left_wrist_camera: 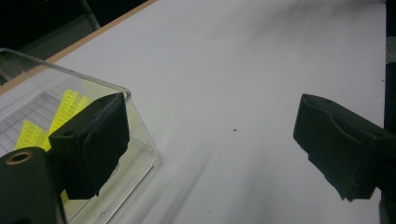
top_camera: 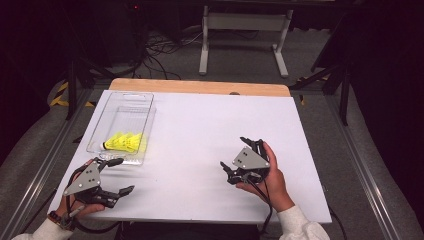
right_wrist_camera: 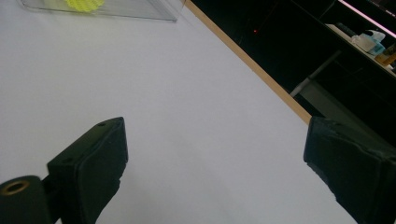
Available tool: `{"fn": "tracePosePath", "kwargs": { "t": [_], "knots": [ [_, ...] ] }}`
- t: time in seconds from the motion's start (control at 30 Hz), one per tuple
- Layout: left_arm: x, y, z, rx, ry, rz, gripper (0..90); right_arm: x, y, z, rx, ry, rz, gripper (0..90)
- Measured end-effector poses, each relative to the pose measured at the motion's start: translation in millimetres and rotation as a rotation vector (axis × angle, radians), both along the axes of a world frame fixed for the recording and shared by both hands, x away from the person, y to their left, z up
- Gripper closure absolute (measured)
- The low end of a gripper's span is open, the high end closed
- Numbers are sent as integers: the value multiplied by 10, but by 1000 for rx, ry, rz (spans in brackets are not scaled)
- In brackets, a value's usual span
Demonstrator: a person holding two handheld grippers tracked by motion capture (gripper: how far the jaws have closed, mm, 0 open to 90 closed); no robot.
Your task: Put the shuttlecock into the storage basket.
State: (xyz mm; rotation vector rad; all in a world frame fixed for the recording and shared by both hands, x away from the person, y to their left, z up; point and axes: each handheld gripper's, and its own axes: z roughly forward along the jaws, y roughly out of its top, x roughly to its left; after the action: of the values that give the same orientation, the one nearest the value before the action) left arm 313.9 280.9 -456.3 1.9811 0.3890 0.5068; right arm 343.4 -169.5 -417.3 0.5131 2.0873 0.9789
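A clear plastic tray [top_camera: 122, 112] lies on the left part of the white table top [top_camera: 200, 130], with yellow shuttlecocks [top_camera: 124, 142] in its near end. My left gripper [top_camera: 119, 176] is open just in front of the tray's near edge, nothing between its jaws. In the left gripper view the tray corner [left_wrist_camera: 126, 93] stands behind the left jaw, and the yellow shuttlecocks [left_wrist_camera: 65, 107] show through the wall. My right gripper [top_camera: 239, 153] is open over the bare table right of centre, holding nothing. The tray [right_wrist_camera: 140, 9] and a shuttlecock [right_wrist_camera: 84, 4] sit far off in the right gripper view.
A wooden strip [top_camera: 200, 86] edges the table's far side. Beyond it stand a white metal frame [top_camera: 245, 30] and loose cables [top_camera: 160, 50] on the floor. Metal rails [top_camera: 360, 170] run along both sides of the table.
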Motion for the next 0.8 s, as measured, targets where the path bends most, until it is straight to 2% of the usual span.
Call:
{"fn": "tracePosePath", "kwargs": {
  "t": [0.53, 0.8],
  "knots": [
    [17, -13, -6, -2, 2, 2, 114, -126, -248, -143, 13, 21, -29, 73],
    [28, -24, -1, -1, -1, 7, 113, -218, -388, -264, 48, 41, -27, 73]
  ]
}}
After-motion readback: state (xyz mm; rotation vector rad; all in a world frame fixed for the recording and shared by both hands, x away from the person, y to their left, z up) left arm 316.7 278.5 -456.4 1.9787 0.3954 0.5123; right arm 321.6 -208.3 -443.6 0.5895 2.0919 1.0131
